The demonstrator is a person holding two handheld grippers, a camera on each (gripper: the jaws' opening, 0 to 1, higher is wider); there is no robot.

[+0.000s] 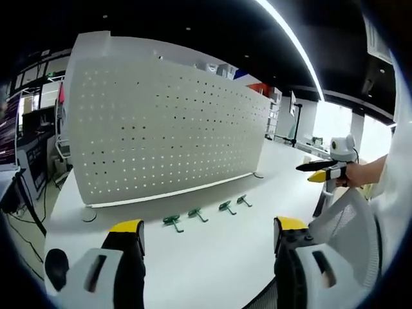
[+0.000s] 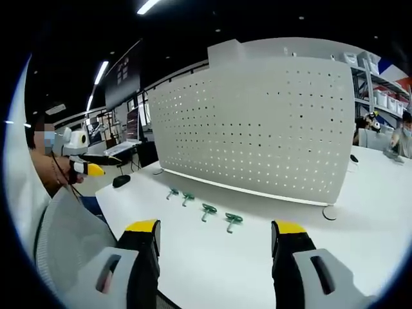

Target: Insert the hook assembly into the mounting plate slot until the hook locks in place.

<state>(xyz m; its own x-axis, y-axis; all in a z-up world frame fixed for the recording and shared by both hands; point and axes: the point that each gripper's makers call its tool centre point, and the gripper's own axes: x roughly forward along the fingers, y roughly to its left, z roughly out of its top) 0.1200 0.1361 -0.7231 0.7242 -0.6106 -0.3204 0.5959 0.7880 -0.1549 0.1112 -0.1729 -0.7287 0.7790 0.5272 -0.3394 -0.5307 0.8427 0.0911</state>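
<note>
My left gripper (image 1: 209, 235) is spread, holding nothing, above the white table (image 1: 212, 264). Ahead, four green hooks (image 1: 172, 222) lie in a row before the upright pegboard (image 1: 167, 129). My right gripper (image 2: 215, 239) also gapes, its jaws well apart, facing the same hooks (image 2: 232, 221) and pegboard (image 2: 257, 122).

White table (image 1: 212, 257) | upright white pegboard panel (image 1: 167, 129) stands on it | four green hooks (image 1: 172, 221) lie in a row just before the panel
</note>
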